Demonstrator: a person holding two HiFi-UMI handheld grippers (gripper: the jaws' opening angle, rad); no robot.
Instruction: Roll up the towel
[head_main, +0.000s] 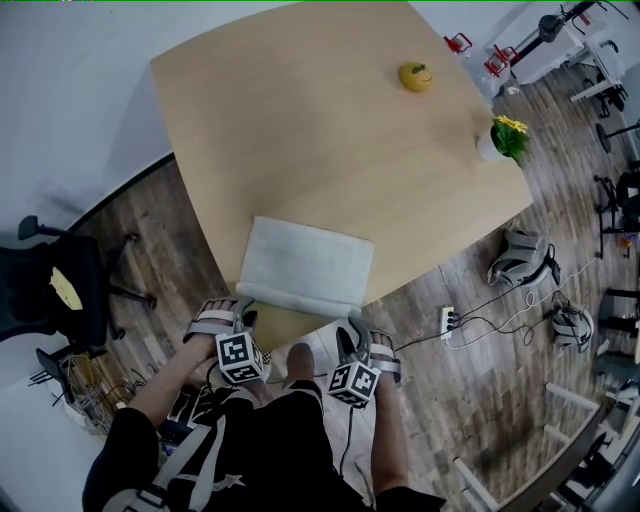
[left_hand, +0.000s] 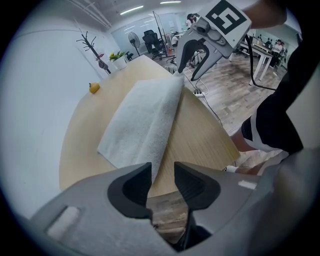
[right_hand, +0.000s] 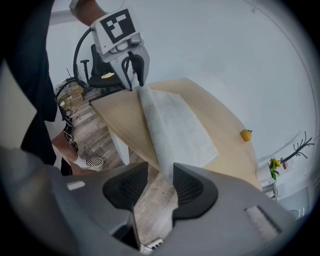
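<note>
The fingers (left_hand: 131, 186) of the left gripper (left_hand: 162, 169) stand wide apart. The left end of the towel's rolled edge lies in line with the gap, but neither pad presses on it. The right gripper (right_hand: 160, 170) is in the same condition: fingers (right_hand: 192, 187) spread wide, with the right end of the roll just ahead of the gap and nothing clamped.

Each gripper is stationed at one end of the roll (one at each near corner). This placement most likely allows both ends to be turned together, so the roll stays straight.

The white towel (head_main: 305, 262) lies flat on the wooden worktop (head_main: 300, 130), close to the edge nearest the person. Its near hem is turned over into a narrow roll (head_main: 298, 296); the larger part beyond it is unrolled. The task is judged to be at an early stage.

The probable next step is to close on both roll ends and turn them away from the person. The main risk is uneven turning, which would skew the roll.

A yellow fruit (head_main: 415, 76) and a potted yellow flower (head_main: 503, 138) stand well apart from the towel, at the far side of the worktop (clear of the rolling path).
</note>
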